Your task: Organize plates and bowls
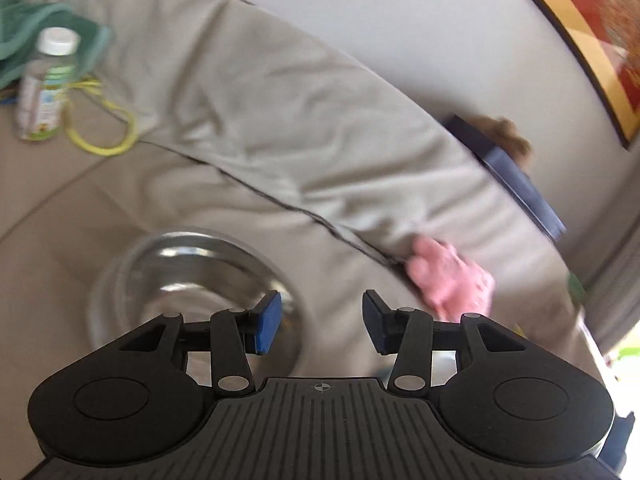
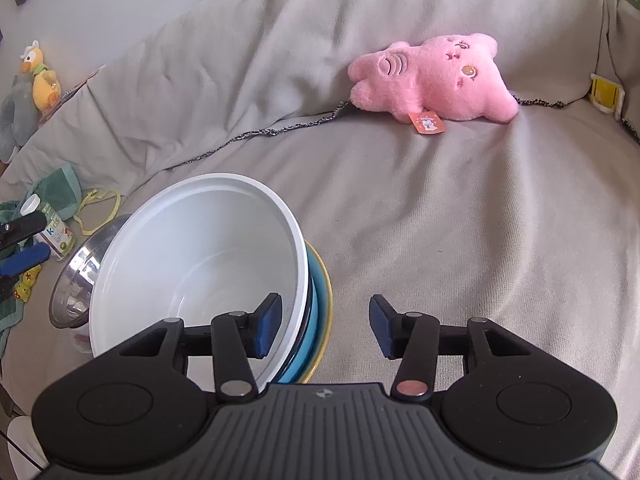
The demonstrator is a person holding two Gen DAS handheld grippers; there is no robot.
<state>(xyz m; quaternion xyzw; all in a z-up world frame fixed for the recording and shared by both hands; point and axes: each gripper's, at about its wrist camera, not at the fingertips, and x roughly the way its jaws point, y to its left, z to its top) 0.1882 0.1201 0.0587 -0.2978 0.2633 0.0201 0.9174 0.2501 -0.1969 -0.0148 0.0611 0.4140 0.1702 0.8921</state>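
White bowl [image 2: 196, 280] sat tilted on the beige sofa cover [image 2: 440, 240], nested on a blue bowl [image 2: 308, 344] and a yellow plate [image 2: 326, 312]. Steel bowl [image 2: 76, 276] lay just left of the white bowl, touching it. Right gripper [image 2: 324, 326]: jaws spread, nothing pinched; the white bowl's rim stood beside its left pad. Left gripper [image 1: 322, 322]: jaws spread, empty, above the steel bowl [image 1: 192, 280]; view blurred. Pink plush toy [image 2: 432, 78] lay well beyond the white bowl.
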